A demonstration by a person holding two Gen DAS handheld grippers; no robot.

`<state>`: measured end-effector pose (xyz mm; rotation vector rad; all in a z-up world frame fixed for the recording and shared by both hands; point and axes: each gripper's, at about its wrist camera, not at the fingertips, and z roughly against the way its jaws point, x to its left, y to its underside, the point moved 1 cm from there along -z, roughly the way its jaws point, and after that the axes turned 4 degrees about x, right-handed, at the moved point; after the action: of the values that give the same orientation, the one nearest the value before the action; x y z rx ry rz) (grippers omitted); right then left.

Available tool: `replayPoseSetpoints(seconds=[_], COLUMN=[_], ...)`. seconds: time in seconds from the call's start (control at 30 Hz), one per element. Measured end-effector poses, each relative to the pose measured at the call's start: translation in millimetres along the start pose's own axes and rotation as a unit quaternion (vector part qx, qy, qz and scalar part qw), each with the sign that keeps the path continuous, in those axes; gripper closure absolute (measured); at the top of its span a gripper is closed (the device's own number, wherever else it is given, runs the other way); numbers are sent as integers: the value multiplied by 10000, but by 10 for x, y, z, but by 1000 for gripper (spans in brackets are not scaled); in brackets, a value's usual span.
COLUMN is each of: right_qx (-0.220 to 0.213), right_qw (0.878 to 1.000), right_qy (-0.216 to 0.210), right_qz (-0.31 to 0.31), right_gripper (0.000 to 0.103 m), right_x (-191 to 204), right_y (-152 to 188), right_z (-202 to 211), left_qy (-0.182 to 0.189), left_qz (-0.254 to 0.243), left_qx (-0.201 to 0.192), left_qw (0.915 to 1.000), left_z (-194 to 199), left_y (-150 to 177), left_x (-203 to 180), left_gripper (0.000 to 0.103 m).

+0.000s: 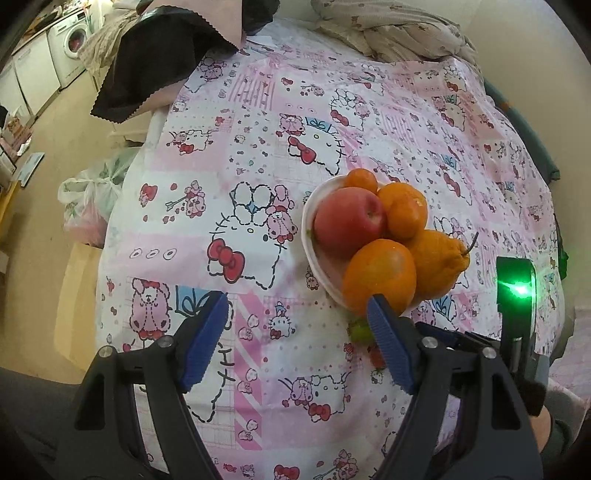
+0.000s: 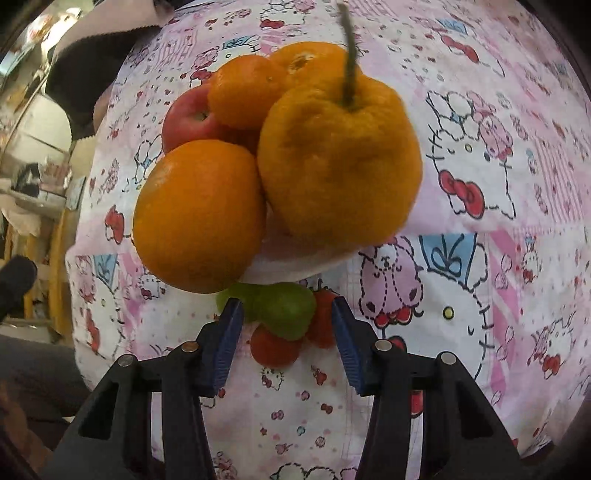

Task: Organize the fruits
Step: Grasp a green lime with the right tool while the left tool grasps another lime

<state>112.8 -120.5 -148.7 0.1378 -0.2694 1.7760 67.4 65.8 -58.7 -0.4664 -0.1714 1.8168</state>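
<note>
A white plate [image 1: 307, 221] on the pink cartoon-print cloth holds a red apple [image 1: 349, 221], a smooth orange [image 1: 380, 277], a bumpy citrus with a stem [image 1: 439, 266] and two small mandarins [image 1: 404, 210]. My left gripper [image 1: 297, 306] hovers open and empty near the plate's front edge. My right gripper [image 2: 286, 328] points down just in front of the plate [image 2: 295, 266]. Its blue pads flank a small cluster lying on the cloth: a green fruit [image 2: 284, 314] and red strawberries [image 2: 273, 350]. I see no firm pinch on them.
A black and pink cloth [image 1: 147, 66] lies at the table's far left corner, and bunched bedding [image 1: 388, 33] lies at the far edge. Plastic bags [image 1: 88, 203] sit on the floor to the left, with a washing machine [image 1: 72, 44] beyond.
</note>
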Motion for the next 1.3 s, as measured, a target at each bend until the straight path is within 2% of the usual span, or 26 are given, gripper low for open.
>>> replayPoseSetpoints(seconds=[0.03,0.1,0.17,0.33,0.5,0.6,0.67,0.83,0.93,1.13,1.3], right_qx=[-3,-16,-73,-189,-491,-674,-776,-877,-926,-916,-908], right_qw=[10000,10000,9999,9975,9911,9862,9838,9790,9777,9771,9767], right_qy=[38,-56,-92,-549,-908,-1069,-1131,-1257,-1289,-1323,-1336], right_qz=[30,3,-32,-392,-840,-1068,-1153,-1341,-1376,-1392,-1410], right_gripper=[63,70,70,70,70,70,70,70,70,70,70], right_x=[0,-17,-54,-201,-458,-603,-665,-798,-816,-827,-815], right_y=[3,14,39,135,262,311,333,368,357,363,351], right_z=[5,33,92,263,545,695,759,818,840,839,831], left_qy=[-8,-27,-37,-107,-156,-7,103,292,256,135,168], left_qz=[-9,-17,-34,-80,-343,-553,-744,-1063,-1222,-1149,-1054], left_qx=[7,16,40,194,561,810,928,1030,1026,1342,1396], left_qw=[10000,10000,10000,9997,9977,9952,9929,9885,9869,9842,9844], left_z=[-10,-23,-38,-152,-419,-595,-704,-916,-1009,-1236,-1251], left_y=[-5,3,4,54,191,278,312,324,309,310,315], left_x=[-7,-13,-20,-23,-131,-275,-411,-726,-876,-906,-885], left_gripper=[28,28,28,28,29,35,46,60,61,61,61])
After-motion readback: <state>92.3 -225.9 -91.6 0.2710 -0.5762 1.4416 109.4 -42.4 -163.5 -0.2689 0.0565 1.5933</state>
